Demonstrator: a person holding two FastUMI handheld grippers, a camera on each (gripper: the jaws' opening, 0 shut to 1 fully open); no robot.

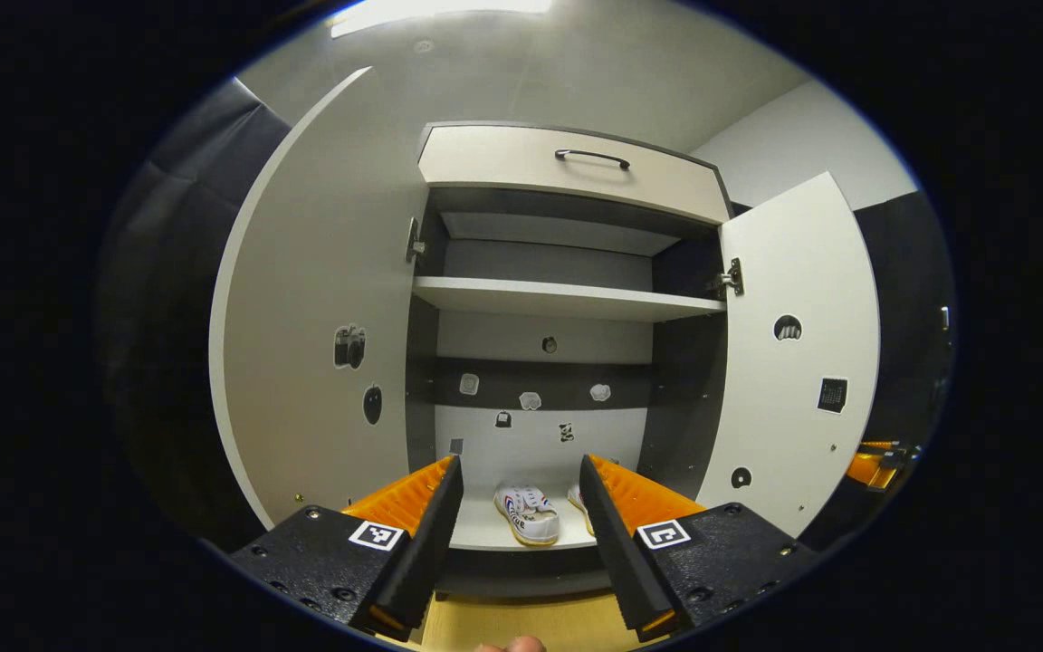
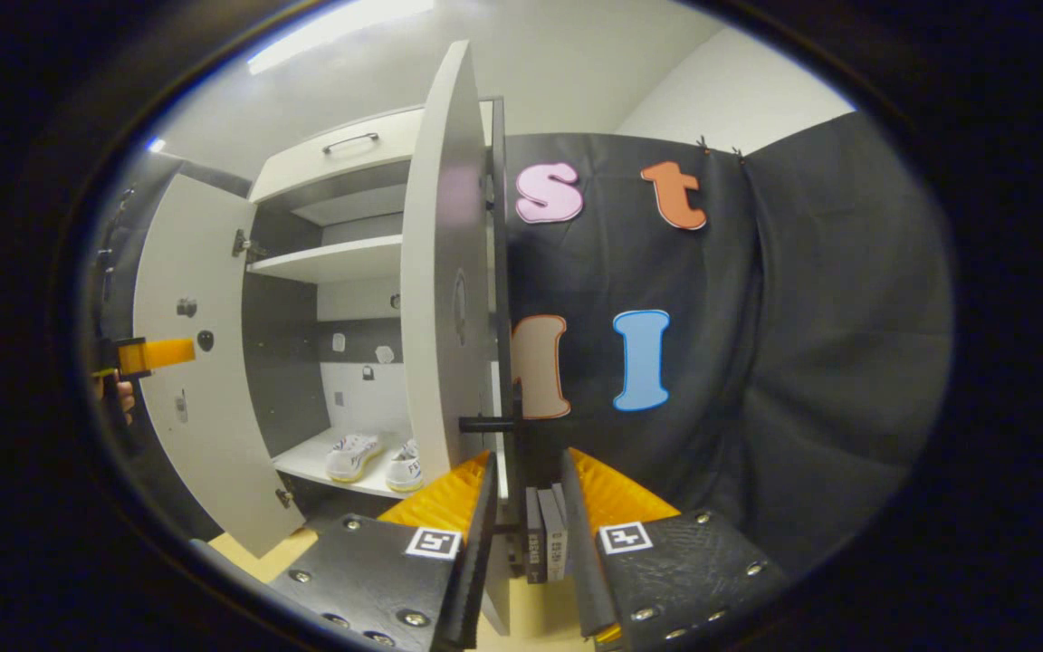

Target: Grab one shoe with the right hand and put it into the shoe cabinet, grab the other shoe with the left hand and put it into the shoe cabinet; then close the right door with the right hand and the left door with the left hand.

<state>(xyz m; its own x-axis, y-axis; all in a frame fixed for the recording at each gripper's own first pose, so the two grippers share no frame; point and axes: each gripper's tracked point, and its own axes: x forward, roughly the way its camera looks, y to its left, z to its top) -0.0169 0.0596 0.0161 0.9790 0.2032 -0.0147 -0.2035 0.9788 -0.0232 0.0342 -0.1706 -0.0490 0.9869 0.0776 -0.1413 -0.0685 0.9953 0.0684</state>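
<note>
Shoes (image 1: 529, 514) in cabinet (image 1: 567, 299); shoe lettering unreadable, possibly brand.

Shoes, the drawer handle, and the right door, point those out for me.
shoes (image 1: 528, 513), left gripper view, on the toe and laces of the left shoe on the bottom shelf.
drawer handle (image 1: 592, 157), left gripper view, on the middle of the bar.
right door (image 2: 444, 272), right gripper view, on its inner face.
</note>
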